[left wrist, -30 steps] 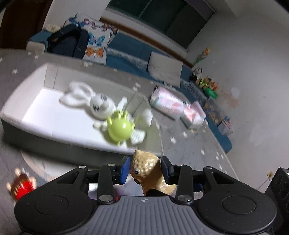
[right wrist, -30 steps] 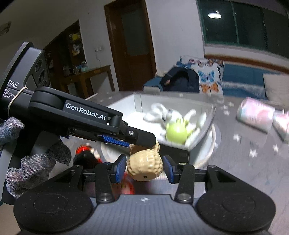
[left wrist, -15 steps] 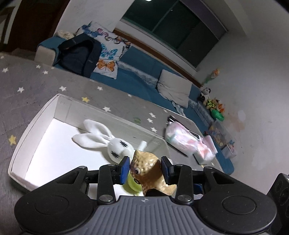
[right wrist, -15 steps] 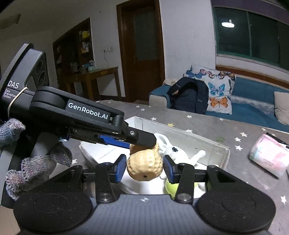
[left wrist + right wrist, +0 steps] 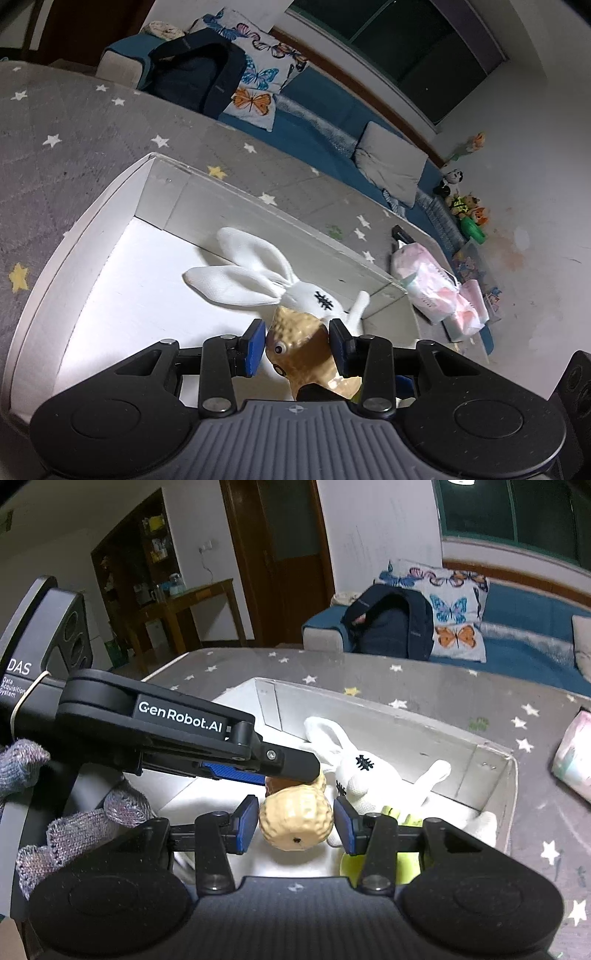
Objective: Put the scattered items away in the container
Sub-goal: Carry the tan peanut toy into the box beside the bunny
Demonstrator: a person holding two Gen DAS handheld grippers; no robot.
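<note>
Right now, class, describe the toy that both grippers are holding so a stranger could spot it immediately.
Find the white tray on the star-patterned mat. Above it, beside the white plush rabbit, the left gripper and right gripper clamp a peanut toy. Unlike its neighbours, it is tan, dimpled, with googly eyes.

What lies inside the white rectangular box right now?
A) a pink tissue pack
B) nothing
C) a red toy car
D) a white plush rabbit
D: the white plush rabbit lies on the floor of the white rectangular box, beyond the tan peanut-shaped toy held in the left claw.
</note>
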